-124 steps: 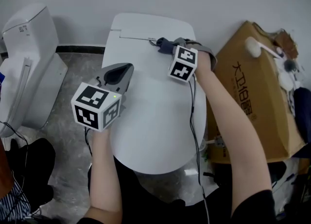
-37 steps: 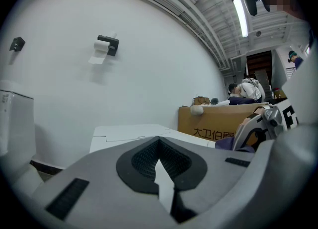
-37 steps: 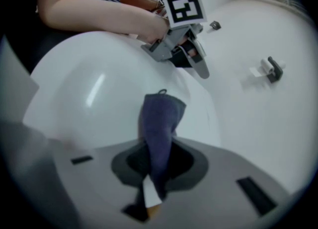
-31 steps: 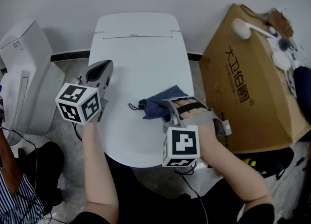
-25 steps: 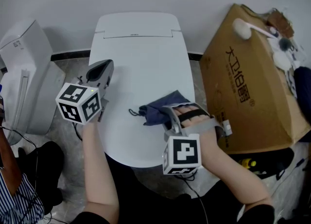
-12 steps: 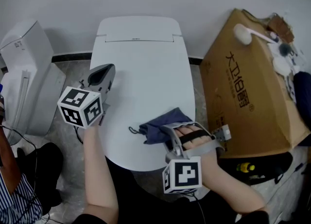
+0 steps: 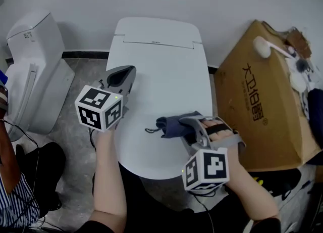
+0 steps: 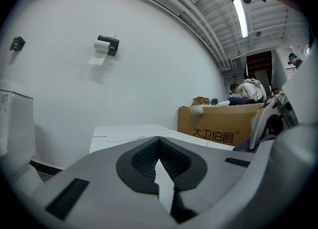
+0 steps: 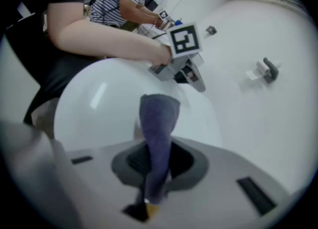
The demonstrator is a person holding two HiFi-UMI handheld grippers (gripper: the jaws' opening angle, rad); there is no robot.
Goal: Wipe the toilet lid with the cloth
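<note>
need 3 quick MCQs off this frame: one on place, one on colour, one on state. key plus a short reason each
1. Where does the cardboard box stand relative to the toilet lid?
A on it
B to its left
C to its right

2. The cloth is:
A dark blue
B white
C red

3. The right gripper is:
A open, empty
B shut on the cloth
C shut, empty

Key:
1 C: the head view shows the box past the lid's right edge.
2 A: the head view and the right gripper view both show dark blue fabric.
3 B: the right gripper view shows the cloth pinched between the jaws.

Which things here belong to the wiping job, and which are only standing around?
Job: cloth, toilet lid, right gripper shut on the cloth.
Standing around: cardboard box, second toilet on the left, left gripper, shut and empty.
</note>
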